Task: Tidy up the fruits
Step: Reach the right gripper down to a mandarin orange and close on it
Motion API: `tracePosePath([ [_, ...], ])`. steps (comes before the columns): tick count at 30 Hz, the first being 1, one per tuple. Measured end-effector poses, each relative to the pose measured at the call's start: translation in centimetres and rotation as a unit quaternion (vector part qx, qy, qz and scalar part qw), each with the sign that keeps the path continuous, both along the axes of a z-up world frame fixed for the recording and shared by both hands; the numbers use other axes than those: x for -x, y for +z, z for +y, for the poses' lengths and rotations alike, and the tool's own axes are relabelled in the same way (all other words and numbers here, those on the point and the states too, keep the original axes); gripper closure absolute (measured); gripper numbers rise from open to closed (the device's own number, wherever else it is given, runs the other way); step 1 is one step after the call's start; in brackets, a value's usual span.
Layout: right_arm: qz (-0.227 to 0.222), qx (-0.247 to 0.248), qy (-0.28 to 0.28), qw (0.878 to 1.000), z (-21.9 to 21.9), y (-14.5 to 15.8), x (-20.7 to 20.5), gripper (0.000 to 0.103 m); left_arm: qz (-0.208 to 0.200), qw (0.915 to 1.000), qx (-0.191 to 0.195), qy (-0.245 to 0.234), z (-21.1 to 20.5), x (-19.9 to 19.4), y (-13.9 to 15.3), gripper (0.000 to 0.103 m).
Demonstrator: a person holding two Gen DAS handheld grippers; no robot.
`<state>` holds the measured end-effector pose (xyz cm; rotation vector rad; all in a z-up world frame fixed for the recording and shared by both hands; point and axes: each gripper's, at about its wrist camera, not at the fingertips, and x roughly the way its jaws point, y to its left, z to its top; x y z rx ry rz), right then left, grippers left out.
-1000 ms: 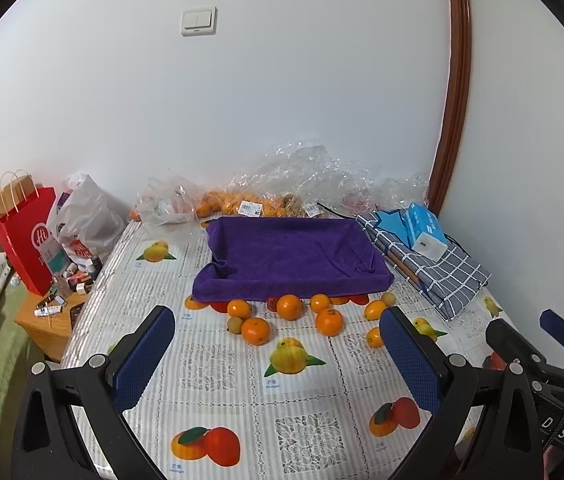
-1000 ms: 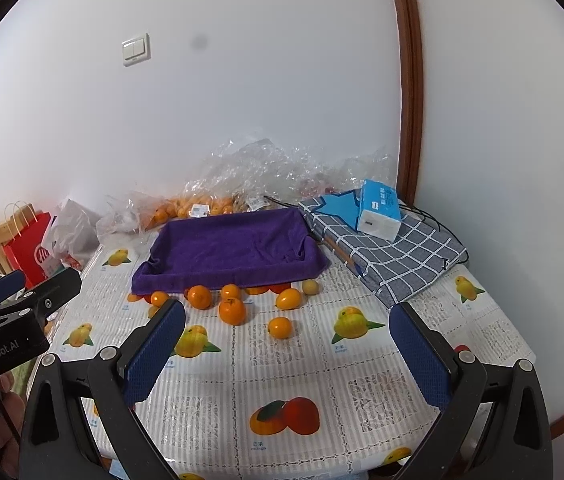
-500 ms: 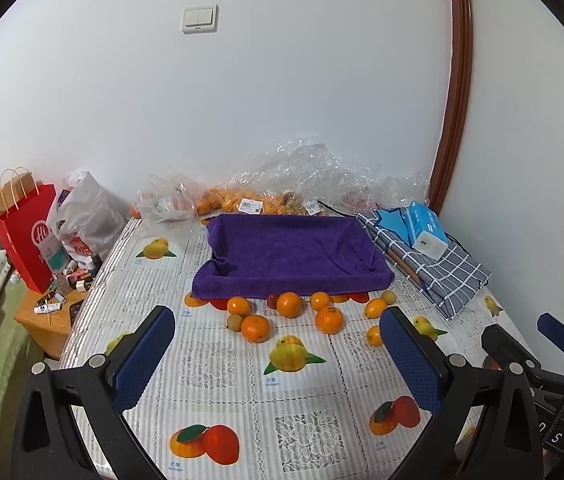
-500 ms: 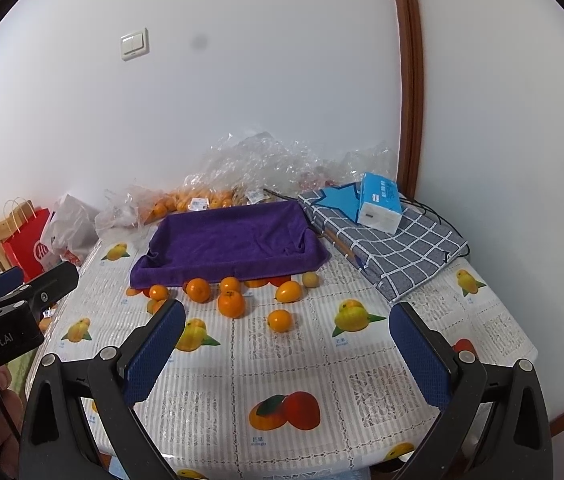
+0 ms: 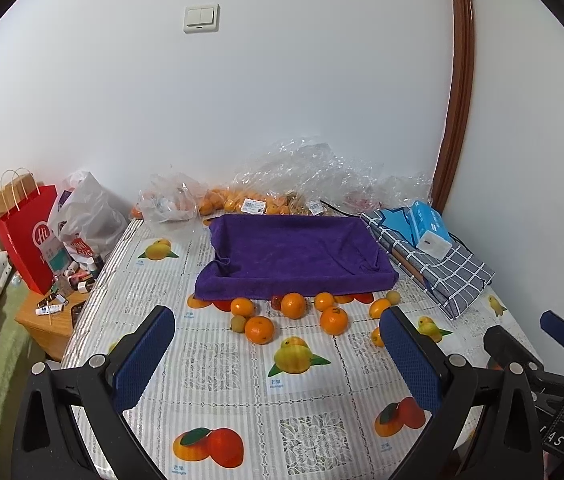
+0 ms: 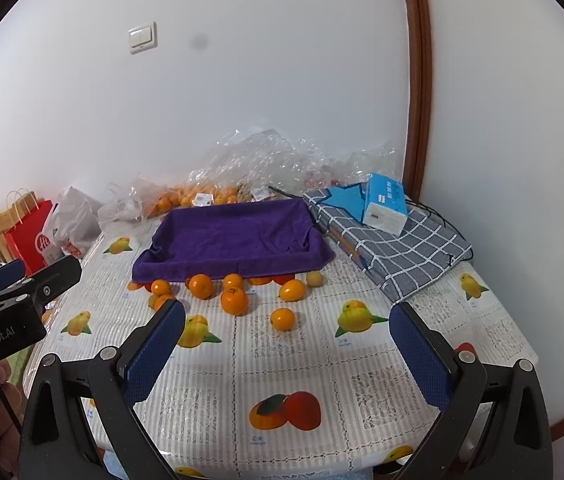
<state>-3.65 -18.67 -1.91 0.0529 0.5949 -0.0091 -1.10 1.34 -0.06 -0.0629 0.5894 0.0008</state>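
Orange tangerines (image 5: 259,329) scattered loose on tablecloth (image 5: 222,372), just before purple towel-lined tray (image 5: 294,256). Probably light, round, prone to rolling, soft-skinned: grip across widest girth, gently. Left gripper (image 5: 278,356) and right gripper (image 6: 288,354) spread wide, holding nothing.

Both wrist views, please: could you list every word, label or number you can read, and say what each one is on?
"Ge...obot.AI", middle hidden by a cable: on the left tool's body.
"AS": end of a word on the right tool's body.
White logo on the red bag: not legible.
Captions under the fruit prints on the tablecloth: too small.
Barcode label on the plastic bags: too small.
Print on the blue box: blurred.
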Motion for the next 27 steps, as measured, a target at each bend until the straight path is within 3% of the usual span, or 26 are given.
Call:
tracePosePath([
  [5,-0.005,0.005,0.006,1.0,0.1,-0.2,-0.5,0.002,-0.006,1.0,-0.005,0.001,0.1,-0.5,-0.3,0.0],
  [11,0.031,0.04,0.009,0.999,0.8,-2.2,-2.9,0.002,0.004,1.0,-0.007,0.005,0.8,-2.1,-1.7,0.0],
  [15,0.051,0.037,0.009,0.998,0.7,-3.4,-4.4,0.002,0.017,0.9997,-0.015,0.009,1.4,-3.7,-3.2,0.0],
  [22,0.092,0.025,0.024,0.995,-0.2,-8.4,-7.6,0.002,0.074,0.9971,-0.008,0.019,3.4,-6.8,-8.6,0.003],
  [27,0.098,0.028,0.003,0.995,-1.6,-12.1,-9.2,0.002,0.109,0.9934,-0.009,0.034,4.8,-8.3,-12.3,0.006],
])
